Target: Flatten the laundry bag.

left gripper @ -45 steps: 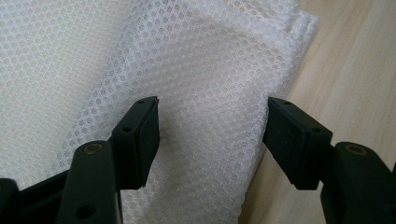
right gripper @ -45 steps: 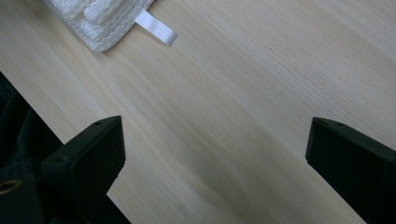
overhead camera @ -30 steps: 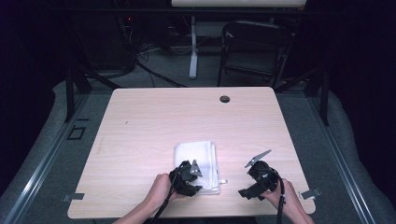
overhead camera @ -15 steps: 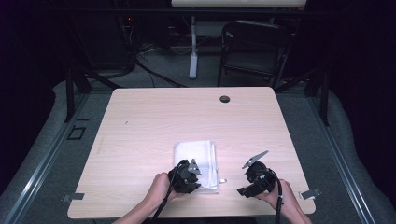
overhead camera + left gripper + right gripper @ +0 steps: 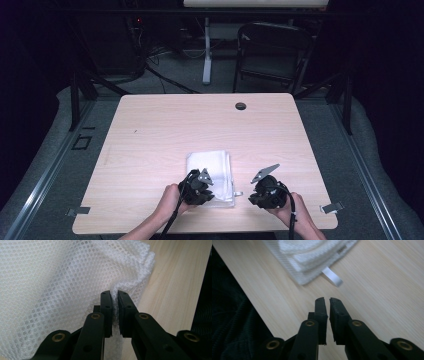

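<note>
High view: a folded white cloth [image 5: 211,175] lies on the desk [image 5: 165,130]. The left tool [image 5: 204,176] sits on the cloth's near edge; the right tool [image 5: 264,175] hovers just beside the cloth.

Left gripper view: its jaws have just been closing and now pinch a fold of the mesh cloth [image 5: 62,277].

Right gripper view: the right tool [image 5: 326,300] has just closed on nothing; the cloth [image 5: 309,255] and its tag [image 5: 332,276] lie just ahead.
</note>
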A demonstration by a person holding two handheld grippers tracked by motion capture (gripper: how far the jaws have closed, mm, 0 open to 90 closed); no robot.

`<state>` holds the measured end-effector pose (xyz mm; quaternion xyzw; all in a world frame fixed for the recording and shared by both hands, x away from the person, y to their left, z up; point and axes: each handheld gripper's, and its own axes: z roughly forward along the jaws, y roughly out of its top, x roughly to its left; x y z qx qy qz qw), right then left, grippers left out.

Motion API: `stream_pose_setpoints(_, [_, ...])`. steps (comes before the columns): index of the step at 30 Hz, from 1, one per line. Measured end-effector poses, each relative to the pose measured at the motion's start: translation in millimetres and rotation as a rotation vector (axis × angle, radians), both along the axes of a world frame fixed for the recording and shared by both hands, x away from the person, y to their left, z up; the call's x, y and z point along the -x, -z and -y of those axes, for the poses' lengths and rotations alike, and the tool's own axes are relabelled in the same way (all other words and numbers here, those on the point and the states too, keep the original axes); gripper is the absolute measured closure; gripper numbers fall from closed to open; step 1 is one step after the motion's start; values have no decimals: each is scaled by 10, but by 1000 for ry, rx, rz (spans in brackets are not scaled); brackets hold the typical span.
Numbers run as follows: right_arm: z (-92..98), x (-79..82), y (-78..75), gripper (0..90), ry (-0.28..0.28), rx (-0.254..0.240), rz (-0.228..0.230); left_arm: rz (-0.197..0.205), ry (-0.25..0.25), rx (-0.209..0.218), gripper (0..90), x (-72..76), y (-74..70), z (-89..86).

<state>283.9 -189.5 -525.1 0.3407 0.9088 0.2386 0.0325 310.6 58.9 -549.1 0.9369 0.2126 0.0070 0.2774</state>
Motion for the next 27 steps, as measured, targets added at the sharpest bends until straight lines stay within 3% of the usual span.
stream_pose_setpoints(2, [-156, 2, 17, 890, -37, -1, 3, -2, -1, 5, 841, 3, 2, 1])
stream_pose_setpoints(8, [-369, -16, 80, 900, -75, 31, -2, -5, 8, 10, 842, 2, 6, 2])
stream_pose_setpoints(14, [-487, -82, 127, 900, -76, 60, 30, -6, 35, 3, 827, 11, 17, 16])
stream_pose_setpoints(18, [-523, -136, 160, 900, -74, 58, 38, 4, 74, -24, 741, 29, 20, 40])
stream_pose_setpoints(20, [-539, -162, 162, 900, -75, 60, 39, 1, 85, -17, 686, 37, 12, 54])
stream_pose_setpoints(21, [-550, -172, 157, 900, -67, 27, 36, -5, 89, -9, 634, 39, 13, 61])
stream_pose_setpoints(27, [-577, -186, 163, 900, -78, 16, 36, 7, 102, 2, 609, 47, 12, 158])
